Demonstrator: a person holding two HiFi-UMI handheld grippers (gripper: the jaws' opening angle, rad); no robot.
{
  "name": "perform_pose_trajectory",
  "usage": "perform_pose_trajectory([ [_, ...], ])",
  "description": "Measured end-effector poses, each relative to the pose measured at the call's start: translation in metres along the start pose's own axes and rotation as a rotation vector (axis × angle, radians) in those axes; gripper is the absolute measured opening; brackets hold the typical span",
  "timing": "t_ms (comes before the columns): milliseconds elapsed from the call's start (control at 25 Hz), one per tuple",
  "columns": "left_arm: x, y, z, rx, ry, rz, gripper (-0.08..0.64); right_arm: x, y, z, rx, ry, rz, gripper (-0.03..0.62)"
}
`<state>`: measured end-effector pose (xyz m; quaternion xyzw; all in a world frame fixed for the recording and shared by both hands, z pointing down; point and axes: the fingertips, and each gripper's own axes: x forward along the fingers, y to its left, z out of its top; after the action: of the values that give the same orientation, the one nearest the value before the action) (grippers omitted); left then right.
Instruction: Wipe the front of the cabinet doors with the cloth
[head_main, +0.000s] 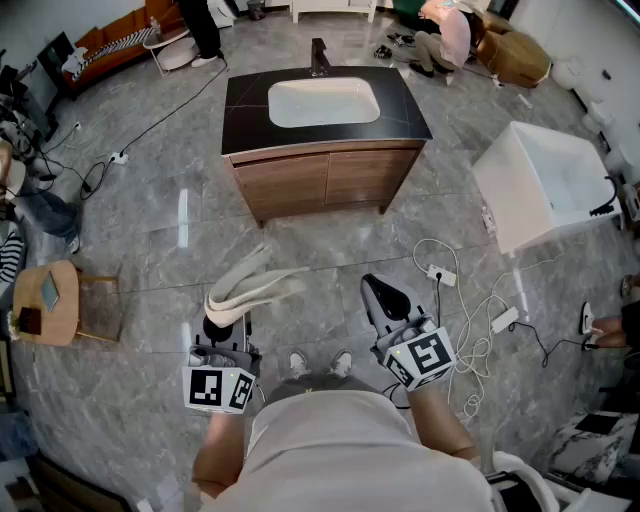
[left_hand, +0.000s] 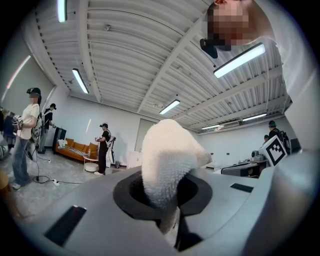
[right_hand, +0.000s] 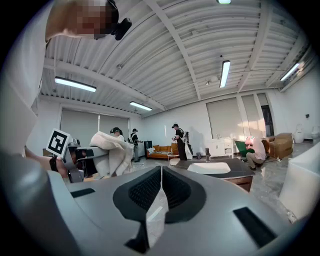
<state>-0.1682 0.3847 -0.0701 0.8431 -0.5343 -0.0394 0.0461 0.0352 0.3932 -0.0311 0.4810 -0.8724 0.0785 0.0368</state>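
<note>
Above the floor (head_main: 180, 260), well short of the cabinet doors (head_main: 325, 180) | left gripper (head_main: 222, 328) jaws clenched on the cloth (head_main: 250, 285), folds spilling forward | right gripper (head_main: 385, 298) jaws pressed together, holding nothing

Person seen from above wears a pale cream short-sleeved top (head_main: 330, 440) at six o'clock and white shoes (head_main: 298, 362) just above it. Grey-and-black left gripper (head_main: 222, 335) at seven o'clock and right gripper (head_main: 383, 297) at five each carry a white cube (head_main: 218, 388) with black square markers.
</note>
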Motion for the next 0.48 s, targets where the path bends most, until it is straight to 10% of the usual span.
perform_pose_trajectory([
  [480,-0.016,0.033,-0.004,-0.039,-0.007,-0.001,0.060,0.009,0.020,0.004,0.011,-0.007,-0.034,0.041],
])
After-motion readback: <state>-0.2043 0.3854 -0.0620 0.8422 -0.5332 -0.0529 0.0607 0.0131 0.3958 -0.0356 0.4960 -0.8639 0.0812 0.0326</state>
